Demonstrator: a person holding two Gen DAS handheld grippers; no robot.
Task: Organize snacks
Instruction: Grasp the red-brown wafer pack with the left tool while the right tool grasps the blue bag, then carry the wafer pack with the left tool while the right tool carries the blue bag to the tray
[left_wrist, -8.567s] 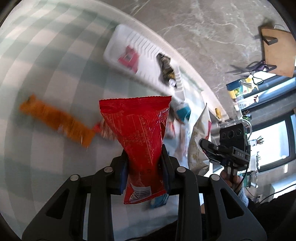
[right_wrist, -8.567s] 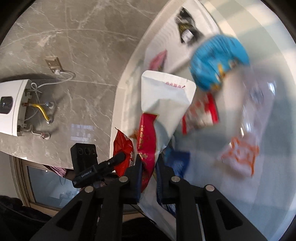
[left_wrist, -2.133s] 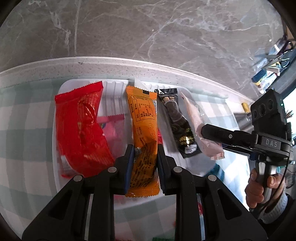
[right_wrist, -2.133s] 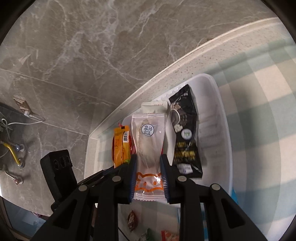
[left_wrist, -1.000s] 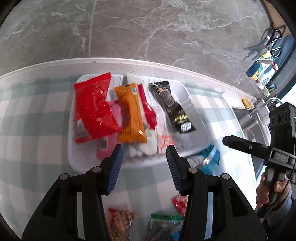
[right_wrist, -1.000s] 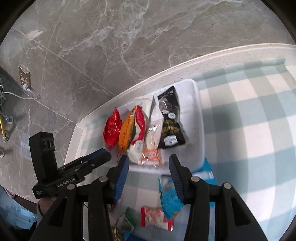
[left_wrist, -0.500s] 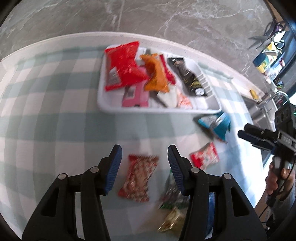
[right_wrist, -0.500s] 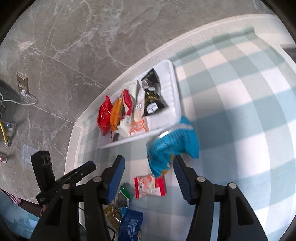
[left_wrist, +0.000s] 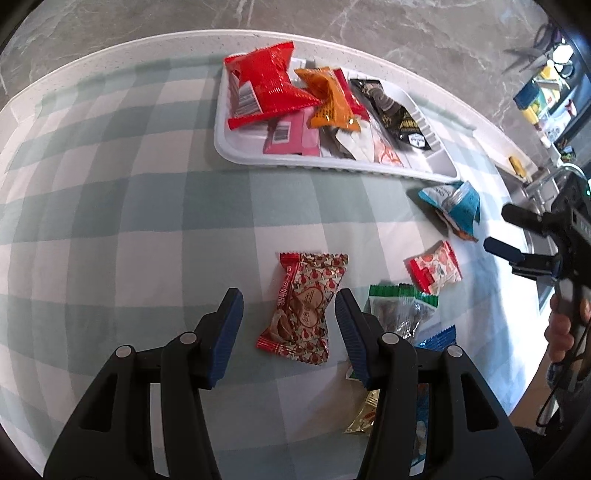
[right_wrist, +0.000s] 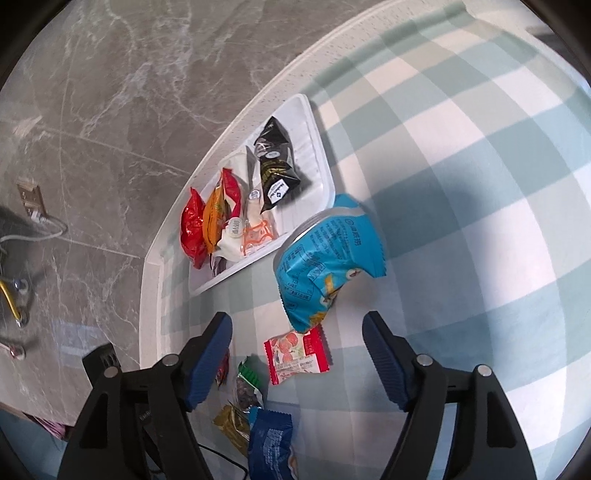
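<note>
- Left gripper (left_wrist: 289, 314): jaws spread wide, holding nothing. Red patterned candy pack (left_wrist: 304, 308) lies flat on the checked cloth directly between the fingers, touching neither.
- Pack's long axis runs roughly along the claw's reach, tilted slightly toward the right finger. The jaws would likely close across its short width; little yaw correction looks needed.
- White tray (left_wrist: 236, 151) with sorted snacks sits well ahead of the left claw, slightly left of centre.
- Right gripper (right_wrist: 297, 338): jaws also wide apart, empty. Blue snack bag (right_wrist: 325, 258) lies just ahead, between the finger lines, with its long axis along the reach; small red-white packet (right_wrist: 297, 356) sits nearer, between the fingertips.
- Judgement: left hand is nearer the candy pack, right hand nearer the blue bag.
</note>
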